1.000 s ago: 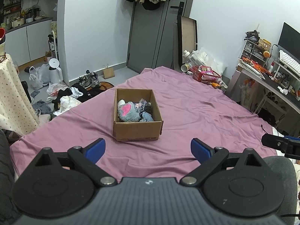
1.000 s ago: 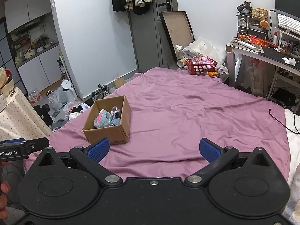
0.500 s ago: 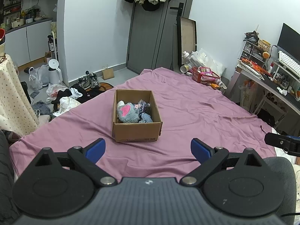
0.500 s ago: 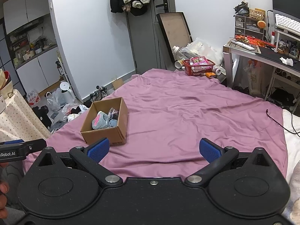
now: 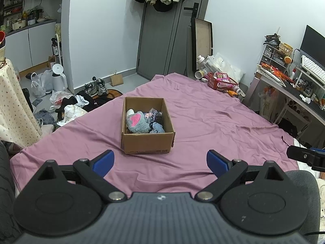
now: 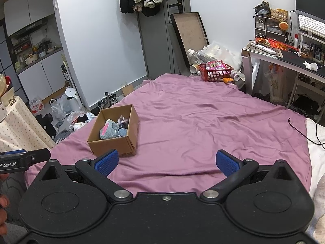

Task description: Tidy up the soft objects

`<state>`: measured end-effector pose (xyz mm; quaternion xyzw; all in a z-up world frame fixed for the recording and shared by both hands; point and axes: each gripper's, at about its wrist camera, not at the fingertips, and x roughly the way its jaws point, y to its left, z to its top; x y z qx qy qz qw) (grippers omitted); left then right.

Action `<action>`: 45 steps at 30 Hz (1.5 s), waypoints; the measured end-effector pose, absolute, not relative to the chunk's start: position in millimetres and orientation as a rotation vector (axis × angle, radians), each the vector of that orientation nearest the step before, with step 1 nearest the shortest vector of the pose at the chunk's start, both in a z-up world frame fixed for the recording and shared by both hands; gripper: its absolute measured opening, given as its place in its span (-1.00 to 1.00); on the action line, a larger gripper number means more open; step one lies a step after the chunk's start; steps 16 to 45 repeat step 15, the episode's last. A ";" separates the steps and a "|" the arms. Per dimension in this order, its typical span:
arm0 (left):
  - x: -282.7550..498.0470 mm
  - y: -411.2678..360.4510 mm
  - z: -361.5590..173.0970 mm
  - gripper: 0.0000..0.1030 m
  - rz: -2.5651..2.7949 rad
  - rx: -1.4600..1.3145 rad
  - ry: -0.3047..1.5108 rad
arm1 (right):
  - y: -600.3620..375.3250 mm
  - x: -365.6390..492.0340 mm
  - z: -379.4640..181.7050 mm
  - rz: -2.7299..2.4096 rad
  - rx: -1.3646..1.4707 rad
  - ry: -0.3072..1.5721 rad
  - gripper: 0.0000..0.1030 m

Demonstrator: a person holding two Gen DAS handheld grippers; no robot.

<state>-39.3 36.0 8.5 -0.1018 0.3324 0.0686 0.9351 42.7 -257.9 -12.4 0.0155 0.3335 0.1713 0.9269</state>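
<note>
A brown cardboard box (image 5: pixel 147 143) (image 6: pixel 105 146) stands on the purple bedsheet (image 5: pixel 213 122) (image 6: pixel 203 126). Inside it lie a grey plush with a pink heart (image 5: pixel 136 122) (image 6: pixel 107 131), a dark shiny packet (image 5: pixel 155 116) (image 6: pixel 122 122) and a small blue-grey soft item (image 5: pixel 158 127). My left gripper (image 5: pixel 160 161) hovers open just short of the box, nothing between its blue pads. My right gripper (image 6: pixel 166 161) is open and empty too, to the right of the box and nearer the bed's front edge.
A red basket (image 5: pixel 222 81) (image 6: pixel 215 71) sits at the bed's far corner. Clothes, bags and shoes (image 5: pixel 69 103) litter the floor to the left. A cluttered desk (image 6: pixel 284 55) stands on the right, a cloth-covered table (image 5: pixel 14 109) on the left.
Both grippers have drawn back slightly and risen, so the box looks a little farther away. Both stay open and empty.
</note>
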 end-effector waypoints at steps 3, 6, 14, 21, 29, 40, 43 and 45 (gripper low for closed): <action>-39.3 36.2 8.2 0.88 0.137 -0.207 0.677 | -257.9 42.6 -12.7 0.352 0.031 0.684 1.00; -39.8 34.3 7.4 0.88 0.144 -0.206 0.674 | -257.5 42.0 -13.1 0.354 0.030 0.685 1.00; -39.6 29.4 6.2 0.88 0.151 -0.196 0.677 | -255.3 41.3 -18.1 0.359 0.036 0.693 1.00; -39.4 29.5 6.2 0.88 0.149 -0.198 0.681 | -254.0 41.9 -19.2 0.361 0.036 0.694 1.00; -39.4 29.5 6.2 0.88 0.149 -0.198 0.681 | -254.0 41.9 -19.2 0.361 0.036 0.694 1.00; -39.4 29.5 6.2 0.88 0.149 -0.198 0.681 | -254.0 41.9 -19.2 0.361 0.036 0.694 1.00; -39.4 29.5 6.2 0.88 0.149 -0.198 0.681 | -254.0 41.9 -19.2 0.361 0.036 0.694 1.00; -39.4 29.5 6.2 0.88 0.149 -0.198 0.681 | -254.0 41.9 -19.2 0.361 0.036 0.694 1.00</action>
